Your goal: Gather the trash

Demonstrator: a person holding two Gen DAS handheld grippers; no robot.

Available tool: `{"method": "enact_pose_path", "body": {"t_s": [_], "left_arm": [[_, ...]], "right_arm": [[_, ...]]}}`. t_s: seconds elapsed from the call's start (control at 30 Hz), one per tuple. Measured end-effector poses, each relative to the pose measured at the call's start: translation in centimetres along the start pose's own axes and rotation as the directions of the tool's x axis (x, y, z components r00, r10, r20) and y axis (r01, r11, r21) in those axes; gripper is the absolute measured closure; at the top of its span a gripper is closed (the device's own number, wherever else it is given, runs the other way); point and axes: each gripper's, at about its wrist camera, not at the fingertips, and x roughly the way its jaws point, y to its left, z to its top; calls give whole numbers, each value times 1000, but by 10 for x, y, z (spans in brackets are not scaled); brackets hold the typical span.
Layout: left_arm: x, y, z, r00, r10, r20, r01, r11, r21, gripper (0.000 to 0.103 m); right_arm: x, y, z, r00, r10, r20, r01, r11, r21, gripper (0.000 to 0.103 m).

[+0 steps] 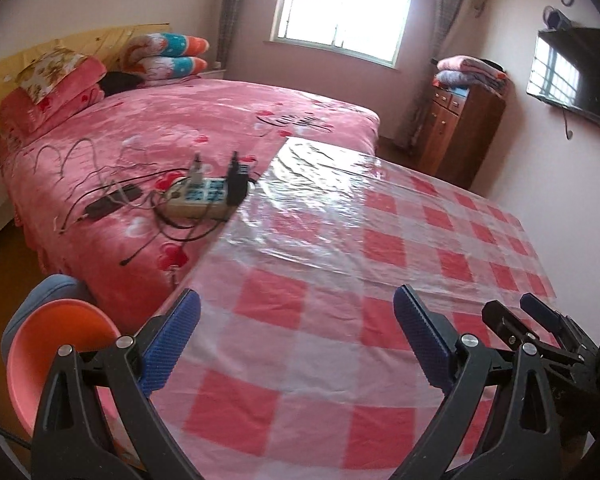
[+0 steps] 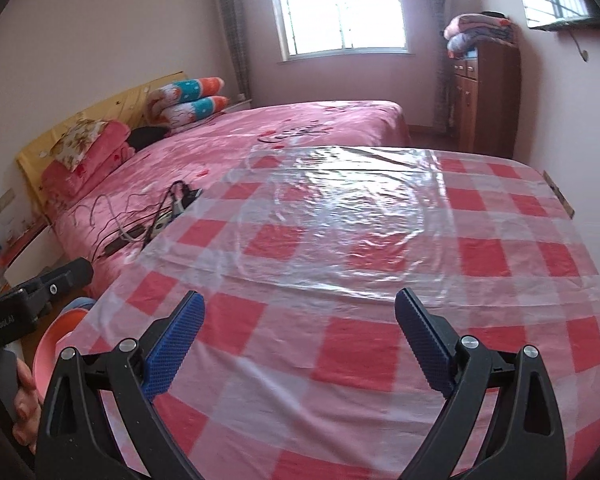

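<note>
**Entry: two tools over a bare checked tabletop, trash not yet located**

Left tool [image 1: 296,344]: released, blue pads spread wide, nothing between them. Hovers low over the near-left part of the tabletop [image 1: 340,272].

Right tool [image 2: 300,344]: likewise released and empty, held above the near edge of the tabletop. Its tips show at the right edge of the left wrist view, just beside the left tool.

Tabletop: red-and-white checked cloth under a clear, glossy plastic sheet. No wrapper, scrap or other litter visible on it in either view.

Pink basin [image 1: 56,356]: below and left of the left tool, off the tabletop edge, beside a blue-grey object. Possibly the receptacle; I cannot tell.

Bed [image 1: 140,132]: beyond the tabletop's left side, carrying a power strip [image 1: 198,200] with chargers and cables. Not trash, by my judgement.

Task item: the trash lies outside both views, so its position relative to either tool cannot be given.

Handling note: the step in hand appears to be searching. Sweep both cameras slowly toward the floor and the tabletop's edges, keep the pads spread, and stay clear of the cables.
</note>
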Motion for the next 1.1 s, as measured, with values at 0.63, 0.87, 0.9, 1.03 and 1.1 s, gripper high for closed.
{"method": "enact_pose_path", "body": {"t_s": [0.63, 0.87, 0.9, 1.03, 1.1], "left_arm": [[22, -93, 2, 997, -68, -26, 71, 992, 108, 6], [28, -114, 2, 997, -72, -31, 75, 989, 130, 5], [29, -117, 3, 997, -69, -32, 73, 988, 135, 5], [35, -127, 2, 997, -61, -48, 68, 987, 147, 5], [37, -132, 1, 997, -59, -57, 67, 986, 153, 6]], "right_arm": [[-15, -67, 3, 987, -152, 57, 147, 986, 77, 8], [-21, -84, 3, 980, -185, 69, 177, 979, 99, 8], [-22, -87, 2, 979, -190, 71, 182, 978, 102, 8], [-23, -96, 1, 974, -212, 74, 204, 973, 108, 8], [-24, -101, 1, 973, -217, 74, 207, 971, 118, 8]]}}
